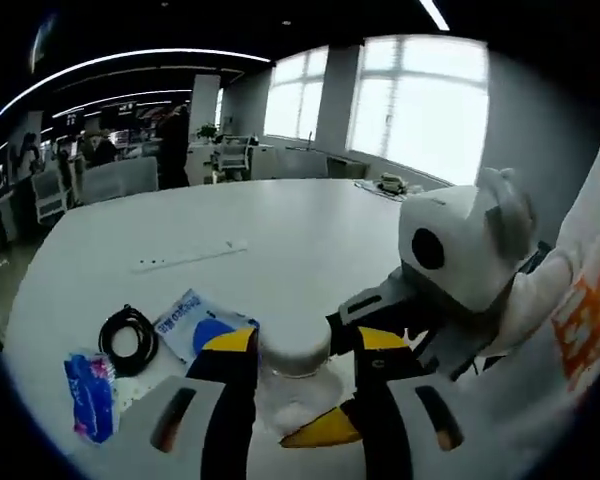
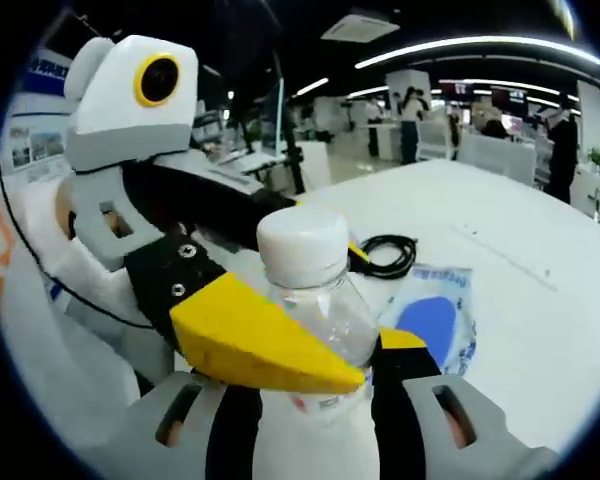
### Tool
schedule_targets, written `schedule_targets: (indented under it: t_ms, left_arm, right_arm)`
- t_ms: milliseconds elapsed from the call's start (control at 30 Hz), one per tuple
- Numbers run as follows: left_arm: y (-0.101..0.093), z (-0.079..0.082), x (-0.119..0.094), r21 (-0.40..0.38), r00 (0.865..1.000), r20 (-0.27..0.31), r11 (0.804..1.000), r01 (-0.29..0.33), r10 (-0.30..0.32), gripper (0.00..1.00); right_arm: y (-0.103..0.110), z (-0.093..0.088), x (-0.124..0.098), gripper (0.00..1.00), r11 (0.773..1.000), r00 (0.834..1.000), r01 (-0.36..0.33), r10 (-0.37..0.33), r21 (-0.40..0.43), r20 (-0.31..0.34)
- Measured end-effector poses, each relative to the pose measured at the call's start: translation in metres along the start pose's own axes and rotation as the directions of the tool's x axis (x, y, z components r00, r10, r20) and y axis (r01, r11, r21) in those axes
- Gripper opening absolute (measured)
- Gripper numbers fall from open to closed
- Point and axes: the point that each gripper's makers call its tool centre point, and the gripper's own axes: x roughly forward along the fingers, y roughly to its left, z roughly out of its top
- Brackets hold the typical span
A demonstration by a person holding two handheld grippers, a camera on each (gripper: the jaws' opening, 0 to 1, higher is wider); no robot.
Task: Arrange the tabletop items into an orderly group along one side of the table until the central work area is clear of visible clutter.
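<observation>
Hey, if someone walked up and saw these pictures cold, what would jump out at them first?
Probably the clear bottle with its white cap, pinched between both hand-held grippers: the right one low on its body, the left one at the cap. Next, across the white table, the coiled black cable and the blue-and-white packet lying beside it.

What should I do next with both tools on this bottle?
Probably open the left tool off the cap: the right tool also grips the bottle, lower down, and could carry it beside the cable and packet.
</observation>
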Motion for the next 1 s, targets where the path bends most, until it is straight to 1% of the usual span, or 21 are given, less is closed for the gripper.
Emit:
schedule_targets:
  t_ms: [33, 67, 100, 133, 200, 233, 300, 333, 400, 433, 467, 500, 600, 667, 733, 800, 900, 1000]
  left_arm:
    - [0.003, 0.001, -0.001, -0.032, 1.0, 0.012, 0.999, -0.019, 0.019, 0.27]
    - [0.004, 0.002, -0.002, -0.069, 0.999, 0.023, 0.997, -0.028, 0.03, 0.27]
    - [0.005, 0.0, -0.004, -0.072, 0.999, 0.02, 0.996, -0.044, 0.045, 0.26]
    - [0.003, -0.001, -0.004, -0.03, 0.999, 0.008, 0.998, -0.049, 0.049, 0.25]
    - [0.004, -0.004, -0.005, 0.061, 0.997, -0.023, 0.996, -0.065, 0.067, 0.23]
    - [0.004, -0.004, -0.006, 0.071, 0.997, -0.026, 0.995, -0.067, 0.069, 0.22]
    - [0.0, -0.004, -0.005, 0.062, 0.998, -0.024, 0.996, -0.064, 0.065, 0.22]
    - [0.0, -0.002, -0.006, 0.085, 0.998, -0.015, 0.994, -0.068, 0.069, 0.22]
    - [0.0, -0.001, -0.006, 0.107, 0.998, -0.016, 0.992, -0.063, 0.065, 0.22]
    - [0.0, -0.001, -0.006, 0.113, 0.998, -0.019, 0.992, -0.061, 0.064, 0.22]
    - [0.0, -0.002, -0.006, 0.113, 0.998, -0.023, 0.992, -0.052, 0.055, 0.22]
    - [0.0, -0.003, -0.007, 0.109, 0.999, -0.022, 0.993, -0.045, 0.048, 0.21]
    - [0.002, 0.002, -0.012, 0.099, 1.0, 0.0, 0.995, -0.027, 0.027, 0.21]
    - [0.001, 0.01, -0.016, 0.093, 1.0, 0.021, 0.996, -0.013, 0.011, 0.21]
    - [0.005, 0.017, -0.019, 0.093, 1.0, 0.03, 0.996, -0.007, 0.004, 0.21]
    - [0.013, 0.024, -0.022, 0.102, 0.999, 0.039, 0.995, -0.009, 0.005, 0.21]
    - [0.028, 0.033, -0.025, 0.112, 0.999, 0.044, 0.994, -0.015, 0.01, 0.22]
    - [0.047, 0.04, -0.03, 0.119, 0.998, 0.054, 0.992, -0.041, 0.035, 0.22]
  right_arm:
    - [0.0, 0.0, 0.0, 0.41, 1.0, 1.0, 0.001, -0.001, -0.001, 0.003]
    - [0.001, 0.002, 0.0, 0.41, 1.0, 1.0, 0.002, -0.002, 0.001, 0.009]
    - [0.001, 0.002, 0.0, 0.41, 1.0, 1.0, 0.003, -0.003, 0.014, 0.005]
    - [0.002, 0.001, 0.001, 0.41, 1.0, 1.0, 0.003, -0.003, 0.018, -0.008]
    - [0.003, -0.002, 0.003, 0.41, 1.0, 1.0, 0.008, -0.008, 0.012, -0.02]
    - [0.003, -0.003, 0.002, 0.41, 1.0, 1.0, 0.01, -0.01, 0.009, -0.02]
    - [0.002, -0.002, 0.002, 0.42, 1.0, 1.0, 0.014, -0.014, 0.01, -0.015]
    - [0.002, -0.001, 0.002, 0.42, 1.0, 1.0, 0.014, -0.014, 0.013, -0.013]
    - [0.001, 0.0, 0.002, 0.42, 1.0, 1.0, 0.009, -0.008, 0.023, -0.015]
    - [0.003, -0.001, 0.003, 0.42, 0.999, 0.999, -0.023, 0.023, 0.026, -0.023]
    - [0.006, -0.003, 0.003, 0.43, 0.998, 0.997, -0.051, 0.053, 0.038, -0.047]
    - [0.006, -0.003, 0.002, 0.43, 0.998, 0.996, -0.06, 0.062, 0.035, -0.057]
    - [0.005, 0.003, -0.002, 0.42, 0.998, 0.998, -0.052, 0.051, -0.02, -0.032]
    - [0.008, 0.009, -0.007, 0.43, 0.998, 0.998, -0.066, 0.066, -0.025, -0.011]
    - [0.009, 0.016, -0.013, 0.44, 0.997, 0.997, -0.081, 0.081, 0.002, 0.019]
    - [0.007, 0.018, -0.018, 0.45, 0.996, 0.996, -0.09, 0.089, 0.018, 0.026]
    - [0.002, 0.016, -0.027, 0.47, 0.996, 0.996, -0.084, 0.083, 0.033, 0.03]
    - [-0.002, 0.011, -0.038, 0.48, 0.996, 0.996, -0.079, 0.078, 0.048, 0.033]
